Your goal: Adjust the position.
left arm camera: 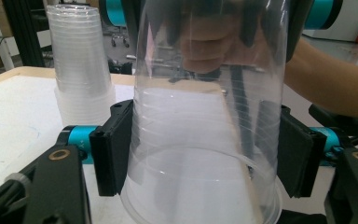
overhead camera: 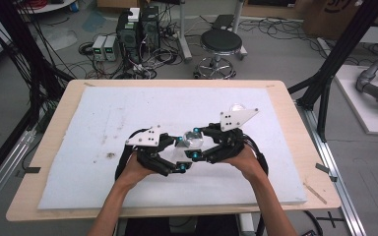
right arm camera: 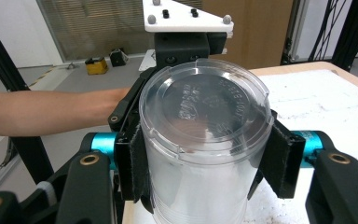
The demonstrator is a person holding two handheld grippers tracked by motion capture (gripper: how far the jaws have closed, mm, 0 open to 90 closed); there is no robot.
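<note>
Two grippers, left gripper (overhead camera: pixel 179 153), right gripper (overhead camera: pixel 195 143), gripping clear cup (overhead camera: pixel 189 144)

a grey floor (overhead camera: pixel 275 54) lies beyond the tabletop's far edge, strewn with cables (overhead camera: pixel 147 64). a black stool (overhead camera: pixel 220 44) stands there beside computer towers (overhead camera: pixel 138 29). black frame posts (overhead camera: pixel 334 59) rise at the right; a glass wall (right arm camera: pixel 93 28) shows behind.

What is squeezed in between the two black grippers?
A clear plastic cup, gripped by both the left gripper and the right gripper; both gripper views show it best.
</note>
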